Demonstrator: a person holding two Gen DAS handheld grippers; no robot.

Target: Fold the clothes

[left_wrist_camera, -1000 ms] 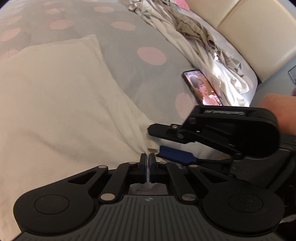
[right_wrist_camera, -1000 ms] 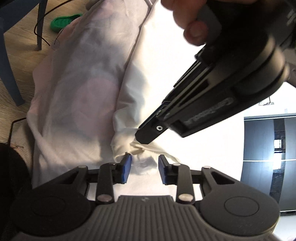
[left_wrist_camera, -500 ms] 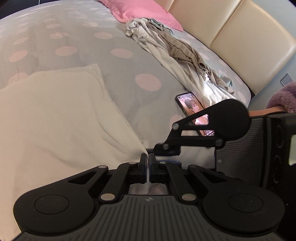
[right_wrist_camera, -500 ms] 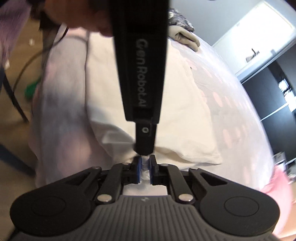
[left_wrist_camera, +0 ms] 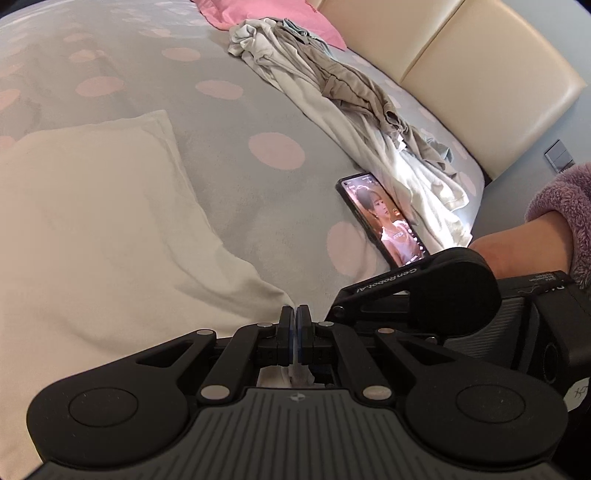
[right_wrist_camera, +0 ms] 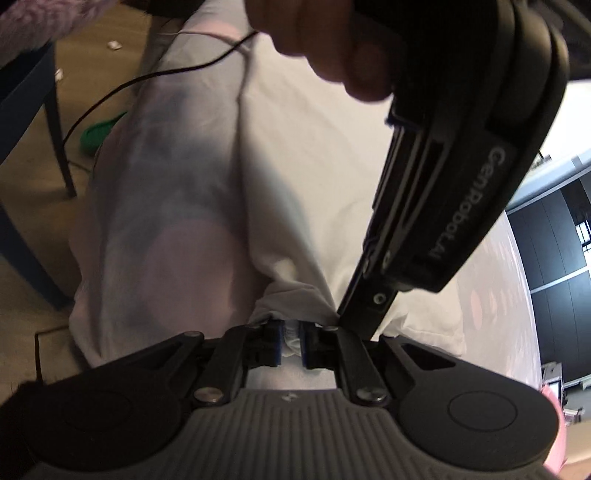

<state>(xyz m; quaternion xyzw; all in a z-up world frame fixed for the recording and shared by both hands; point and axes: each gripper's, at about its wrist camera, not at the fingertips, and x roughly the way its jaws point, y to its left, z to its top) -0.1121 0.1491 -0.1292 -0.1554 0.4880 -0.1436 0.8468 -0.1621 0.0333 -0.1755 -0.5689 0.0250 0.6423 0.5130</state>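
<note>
Item: one cream-white soft cotton garment (left_wrist_camera: 96, 229), lying spread flat over the grey bedspread with pink dots (left_wrist_camera: 229, 122), its near corner drawn up to me.

Left gripper (left_wrist_camera: 295, 325): I am pinching that corner, jaws clenched tight on a thin fold of the cloth.

Right gripper (right_wrist_camera: 291, 341): I am holding a bunch of the same white cloth, jaws nearly closed upon it, just beside the left gripper's tip.

Step, as I judge it: both grippers are gathering one corner, which fits either carrying it across for a fold or setting it down after one. Any carry would call for lifting both together, level, so the cloth does not drag or slip.

Surroundings: a heap of crumpled beige and pale clothes (left_wrist_camera: 354, 110) is waiting along the bed's far side; a lit black smartphone (left_wrist_camera: 384, 218) is lying near it; a cream padded headboard (left_wrist_camera: 461, 70) and a pink pillow (left_wrist_camera: 269, 14) beyond. A wooden floor (right_wrist_camera: 33, 325) with a black cable (right_wrist_camera: 147, 79) is showing beside the bed.
</note>
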